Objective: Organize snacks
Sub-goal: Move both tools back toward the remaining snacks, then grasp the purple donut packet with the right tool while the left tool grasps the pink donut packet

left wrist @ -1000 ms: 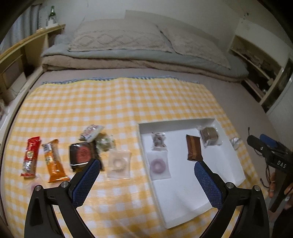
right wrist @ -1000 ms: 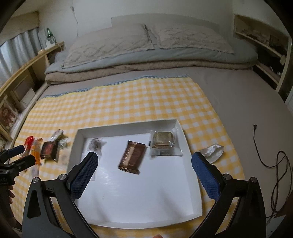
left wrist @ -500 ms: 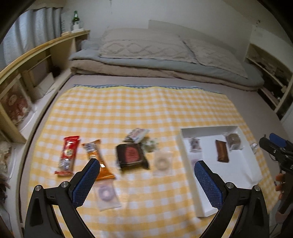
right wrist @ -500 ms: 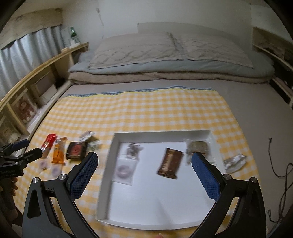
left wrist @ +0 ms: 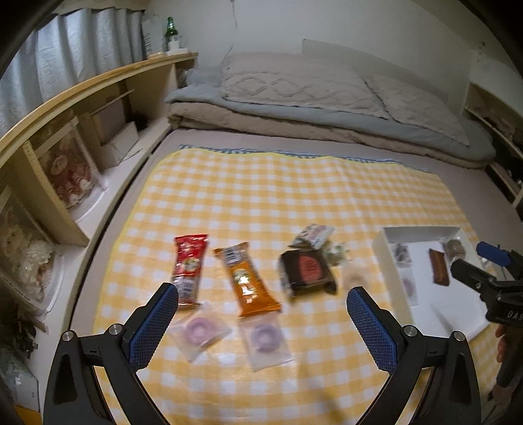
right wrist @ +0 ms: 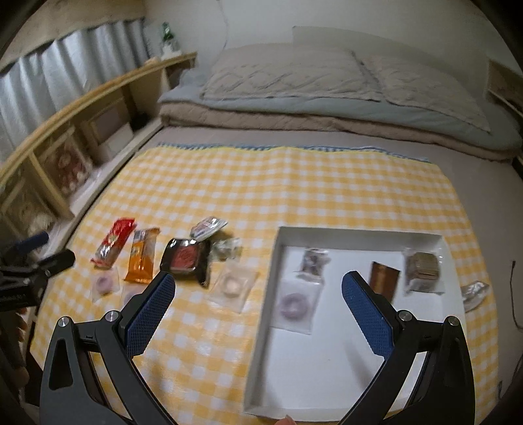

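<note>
Left gripper and right gripper: black angular frames, silver screws, blue cross-hatched finger pads, lower frame.

Two pillows, green bottle (on shelf)

"DAS" on right claw.

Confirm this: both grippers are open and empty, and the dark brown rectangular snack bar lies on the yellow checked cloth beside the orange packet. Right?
Not quite. The dark brown rectangular snack bar lies inside the white cardboard tray, as the right wrist view shows. Both the left gripper and right gripper are open and empty.
</note>
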Action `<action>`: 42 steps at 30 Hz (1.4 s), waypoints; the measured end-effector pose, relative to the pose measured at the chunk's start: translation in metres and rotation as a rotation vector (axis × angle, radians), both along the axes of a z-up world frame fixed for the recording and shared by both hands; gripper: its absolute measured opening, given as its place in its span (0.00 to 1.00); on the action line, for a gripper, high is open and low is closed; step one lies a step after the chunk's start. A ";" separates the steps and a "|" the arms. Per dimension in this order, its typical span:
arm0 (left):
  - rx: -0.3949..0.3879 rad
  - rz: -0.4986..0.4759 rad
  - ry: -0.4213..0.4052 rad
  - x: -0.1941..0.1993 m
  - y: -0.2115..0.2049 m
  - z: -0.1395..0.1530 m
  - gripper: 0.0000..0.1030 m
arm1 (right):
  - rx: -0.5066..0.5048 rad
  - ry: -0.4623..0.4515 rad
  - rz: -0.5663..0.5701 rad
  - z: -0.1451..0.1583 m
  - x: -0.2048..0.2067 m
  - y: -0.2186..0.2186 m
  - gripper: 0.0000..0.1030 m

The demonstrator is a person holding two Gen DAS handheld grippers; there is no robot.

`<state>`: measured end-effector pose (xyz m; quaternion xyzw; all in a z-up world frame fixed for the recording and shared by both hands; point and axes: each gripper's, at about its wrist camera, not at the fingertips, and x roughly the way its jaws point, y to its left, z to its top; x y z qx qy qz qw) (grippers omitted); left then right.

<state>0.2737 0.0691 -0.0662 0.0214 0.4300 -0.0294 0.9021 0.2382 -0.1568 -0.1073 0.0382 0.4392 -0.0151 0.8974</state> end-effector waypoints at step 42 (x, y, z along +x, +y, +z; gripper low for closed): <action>-0.096 0.024 0.343 0.135 0.088 -0.166 0.72 | 0.053 0.398 0.287 -0.171 0.071 0.191 0.56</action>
